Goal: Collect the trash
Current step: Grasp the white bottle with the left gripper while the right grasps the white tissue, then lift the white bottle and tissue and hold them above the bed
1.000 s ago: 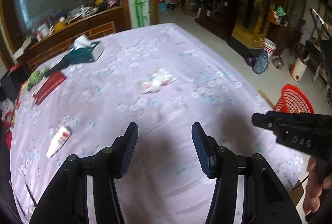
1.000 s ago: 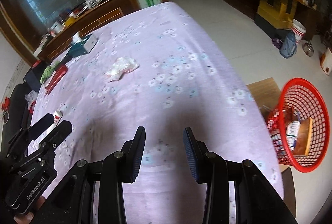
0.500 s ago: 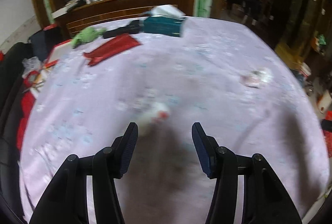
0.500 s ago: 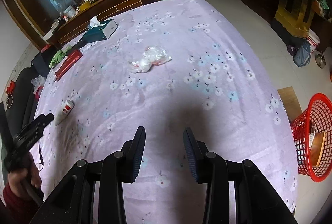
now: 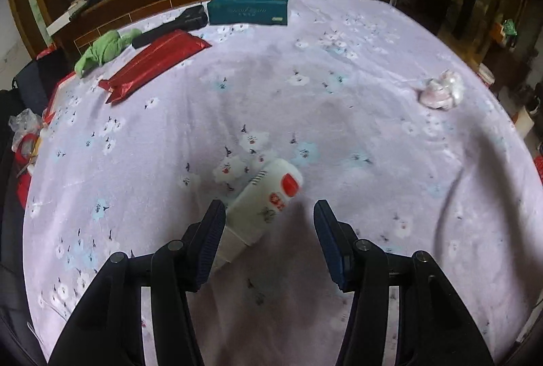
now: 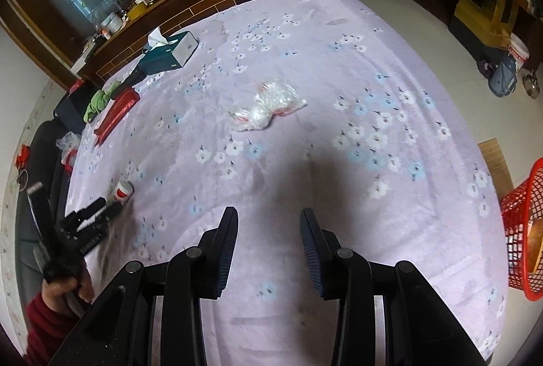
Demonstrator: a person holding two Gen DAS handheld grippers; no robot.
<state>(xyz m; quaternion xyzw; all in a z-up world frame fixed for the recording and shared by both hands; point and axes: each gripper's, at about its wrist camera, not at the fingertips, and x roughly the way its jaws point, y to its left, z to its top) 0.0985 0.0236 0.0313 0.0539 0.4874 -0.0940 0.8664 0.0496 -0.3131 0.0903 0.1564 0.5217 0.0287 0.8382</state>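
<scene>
— Trash is what the bed carries in two spots: a white bottle (image 5: 261,206) with a red label lying on its side on the lilac floral bedspread (image 5: 339,101), and a crumpled plastic wrapper (image 6: 268,108) farther toward the middle.

— Why does the left gripper (image 5: 269,238) sit so low over that bottle?

— Its jaws stand wide apart, with the bottle's lower end reaching in between them, right against the left finger. The bottle lies at a slant, so it looks as if the pads are being lined up to close across its body. Nothing is clamped yet.

— And the right gripper (image 6: 268,247)?

— Spread open too, and holding nothing. It hovers over bare bedspread, pointed roughly at the wrapper, which lies well ahead of it. That is probably its target.

— Where does it all go?

— Likely the red mesh basket (image 6: 519,230) on the floor beside the bed's right edge; it already holds a few things.

— The tissue box (image 5: 249,11), red pouch (image 5: 152,64) and green cloth (image 5: 105,49)?

— Grouped by the far side, they look like belongings, not litter.
</scene>
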